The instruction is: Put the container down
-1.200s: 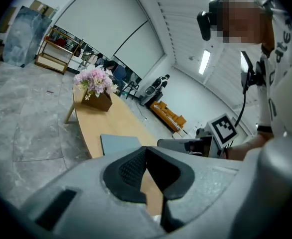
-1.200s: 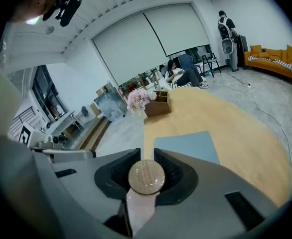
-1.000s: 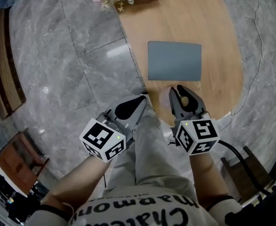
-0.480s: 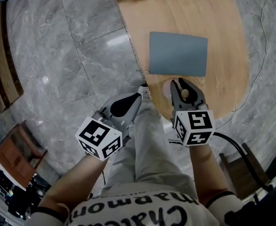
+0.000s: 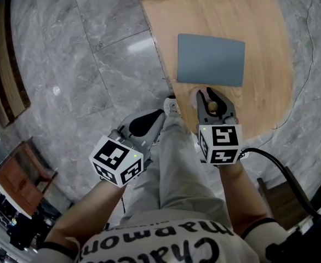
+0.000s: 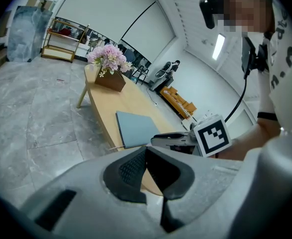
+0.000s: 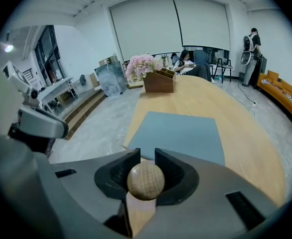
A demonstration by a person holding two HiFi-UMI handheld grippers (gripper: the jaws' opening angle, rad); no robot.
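Note:
My right gripper (image 5: 209,92) (image 7: 147,156) is shut on a round wooden knob (image 5: 215,108) (image 7: 145,181), which sits between its black pads. Beneath it a pale, see-through round container (image 5: 195,98) shows faintly at the near edge of the wooden table (image 5: 259,15); whether it touches the top I cannot tell. A grey mat (image 5: 211,60) (image 7: 178,133) lies just beyond it. My left gripper (image 5: 162,114) (image 6: 146,149) hangs off the table to the left, over the person's leg, jaws shut on nothing. In the left gripper view the right gripper (image 6: 178,139) shows beside the mat (image 6: 136,128).
A wooden box (image 7: 159,81) with pink flowers (image 7: 142,63) (image 6: 107,59) stands at the table's far end. Grey marble floor (image 5: 67,64) lies to the left. A black cable (image 5: 270,160) trails from the right gripper. People sit and stand far back in the room.
The right gripper has sunk with the knob still in it and now sits closer to the mat's near edge. The left gripper has dropped a little beside the table.

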